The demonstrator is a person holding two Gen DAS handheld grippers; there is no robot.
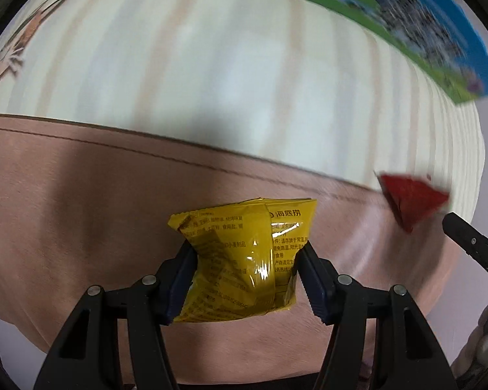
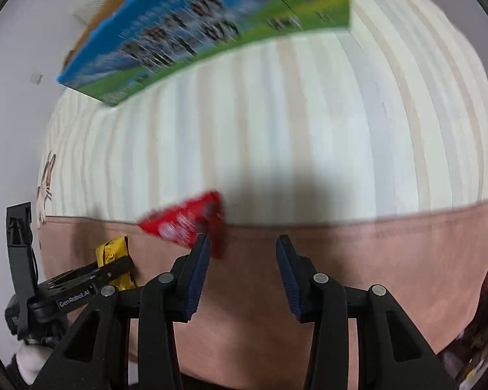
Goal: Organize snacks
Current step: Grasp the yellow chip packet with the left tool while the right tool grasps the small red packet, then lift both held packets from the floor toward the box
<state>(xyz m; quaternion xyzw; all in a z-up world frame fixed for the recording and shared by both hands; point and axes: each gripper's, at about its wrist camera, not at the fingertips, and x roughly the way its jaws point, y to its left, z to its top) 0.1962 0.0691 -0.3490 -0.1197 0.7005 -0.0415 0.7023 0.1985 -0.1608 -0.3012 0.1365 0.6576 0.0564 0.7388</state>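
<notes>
A yellow snack packet (image 1: 244, 260) with printed text hangs over the pink band of the cloth, and my left gripper (image 1: 245, 247) is shut on it, a pad pressing each side. A red snack packet (image 2: 185, 224), blurred, shows at the line between the pink and the striped cloth, just past the left fingertip of my right gripper (image 2: 243, 240). I cannot tell whether it touches that finger. The right jaws stand apart with only cloth showing between them. In the left wrist view the red packet (image 1: 410, 201) is at the right, beside a right gripper finger (image 1: 465, 237).
A blue and green printed box (image 2: 211, 32) stands at the far side of the cream-striped cloth (image 2: 309, 130). A cat picture (image 1: 16, 48) marks the cloth's left end. A person's hand (image 1: 484, 341) shows at the lower right.
</notes>
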